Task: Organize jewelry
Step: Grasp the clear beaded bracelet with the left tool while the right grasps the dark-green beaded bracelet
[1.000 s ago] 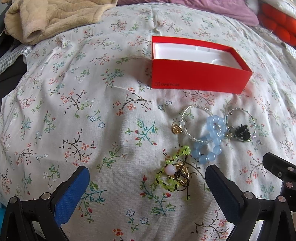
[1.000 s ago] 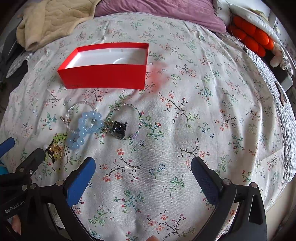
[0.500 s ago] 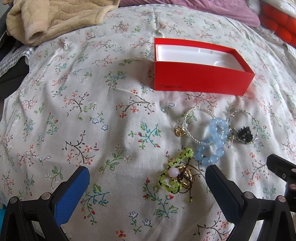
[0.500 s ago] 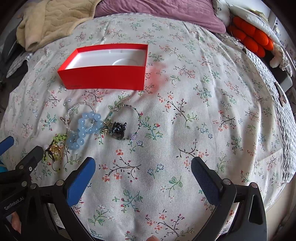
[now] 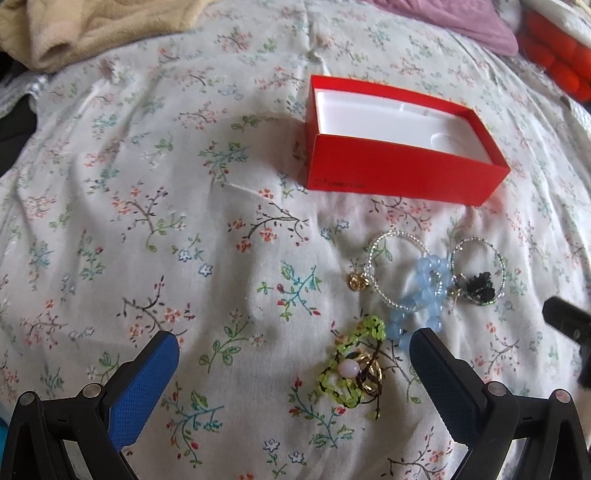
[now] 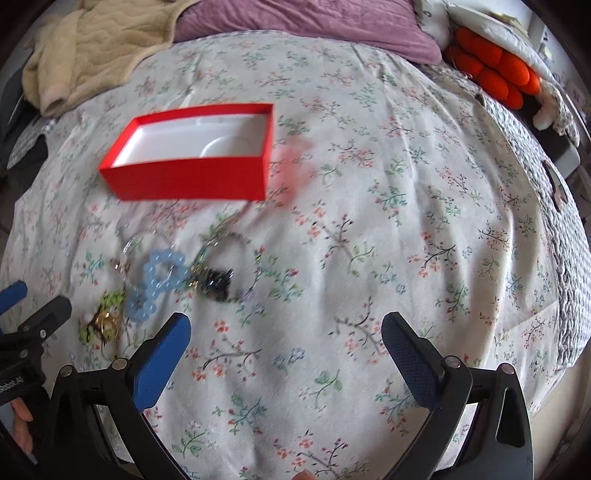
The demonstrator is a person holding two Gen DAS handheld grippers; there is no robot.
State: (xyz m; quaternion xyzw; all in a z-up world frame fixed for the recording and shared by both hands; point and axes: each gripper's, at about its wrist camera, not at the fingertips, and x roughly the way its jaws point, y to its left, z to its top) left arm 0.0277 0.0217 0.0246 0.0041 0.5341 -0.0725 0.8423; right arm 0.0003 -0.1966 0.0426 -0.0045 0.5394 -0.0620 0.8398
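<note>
The left gripper (image 5: 293,345) hovers low over a bed with its blue-padded jaws spread wide and holding nothing. Between its fingers, nearer the right one, a green beaded bracelet (image 5: 351,363) lies tangled with a pink bead and gold rings (image 5: 371,374) on the flowered bedspread (image 5: 155,206). Just beyond it sit a blue bead bracelet (image 5: 421,295), a clear bead bracelet (image 5: 391,273) with a gold charm (image 5: 357,282), and a thin bracelet with a black charm (image 5: 478,286), the three overlapping or touching. Farther back stands an open red box (image 5: 399,173) with a bare white tray inside.

The right gripper (image 6: 286,330) hangs to the right of the pile, jaws likewise wide apart and empty, above bare bedspread. From its blurred view the jewellery lies ahead and to the left, the red box (image 6: 192,179) behind it. A tan blanket (image 6: 85,51), a purple pillow (image 6: 306,22) and an orange cushion (image 6: 495,72) line the far edge of the bed.
</note>
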